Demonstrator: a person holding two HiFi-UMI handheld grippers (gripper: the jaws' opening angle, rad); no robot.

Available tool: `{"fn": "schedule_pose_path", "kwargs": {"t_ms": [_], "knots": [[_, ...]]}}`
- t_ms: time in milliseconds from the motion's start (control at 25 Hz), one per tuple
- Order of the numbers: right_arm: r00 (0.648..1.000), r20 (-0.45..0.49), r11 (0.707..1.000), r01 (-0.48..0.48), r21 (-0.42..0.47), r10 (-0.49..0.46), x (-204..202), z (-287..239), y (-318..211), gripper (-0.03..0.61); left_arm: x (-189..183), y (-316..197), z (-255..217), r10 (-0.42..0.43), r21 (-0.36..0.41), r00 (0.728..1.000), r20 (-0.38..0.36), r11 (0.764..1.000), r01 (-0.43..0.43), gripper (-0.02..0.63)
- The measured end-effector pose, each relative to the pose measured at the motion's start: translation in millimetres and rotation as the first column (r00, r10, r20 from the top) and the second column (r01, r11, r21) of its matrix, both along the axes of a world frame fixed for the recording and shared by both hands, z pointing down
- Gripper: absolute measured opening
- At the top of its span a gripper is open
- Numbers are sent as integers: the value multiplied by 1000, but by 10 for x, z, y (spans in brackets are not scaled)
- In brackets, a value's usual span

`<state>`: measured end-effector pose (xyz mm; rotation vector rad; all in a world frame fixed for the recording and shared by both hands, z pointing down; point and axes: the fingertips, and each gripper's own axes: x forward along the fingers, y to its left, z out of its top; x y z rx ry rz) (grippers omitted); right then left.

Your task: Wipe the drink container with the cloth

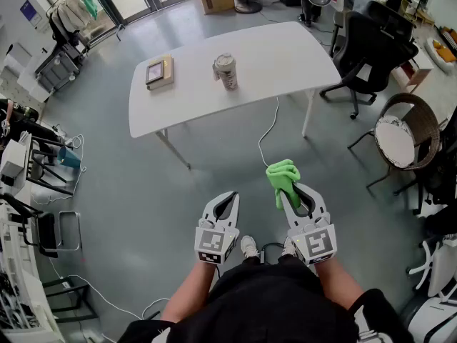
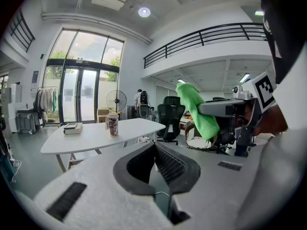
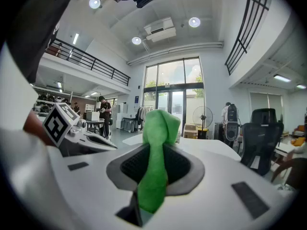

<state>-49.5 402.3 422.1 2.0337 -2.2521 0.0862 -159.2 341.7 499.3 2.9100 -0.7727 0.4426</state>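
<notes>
Drink container point(image 1: 226, 71) upright on white table point(image 1: 285, 56), roughly 12 o'clock from both grippers and well apart from them. Green cloth point(image 1: 283, 179) clamped in right gripper point(image 1: 288, 189), bunched past the tips. Left gripper point(image 1: 230, 196) at its 9 o'clock, jaws together, nothing between. 1 book point(image 1: 160, 72) at container's 9 o'clock.

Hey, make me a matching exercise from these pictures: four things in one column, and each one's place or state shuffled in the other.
1. soft green cloth
2. patterned cylindrical drink container
3. flat tan rectangular object
4. left claw

A. shut, empty
B. upright, mid white table
C. pinched in right claw
D. table's left end, head view

Pairs: 1-C, 2-B, 3-D, 4-A
</notes>
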Motion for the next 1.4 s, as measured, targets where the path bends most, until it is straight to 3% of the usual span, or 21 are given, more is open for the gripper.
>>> {"fn": "schedule_pose_path", "kwargs": {"t_ms": [280, 920, 1400], "knots": [[997, -78, 1000, 17, -22, -19, -87, 78, 58, 84, 74, 136, -16, 49, 17, 999, -7, 999, -49, 14], [999, -23, 999, -26, 24, 26, -452, 33, -155, 95, -499, -181, -85, 40, 55, 999, -16, 998, -39, 14], [999, -31, 1000, 21, 12, -20, 22, 128, -874, 95, -73, -929, -63, -20, 50, 1000, -14, 999, 20, 15]]}}
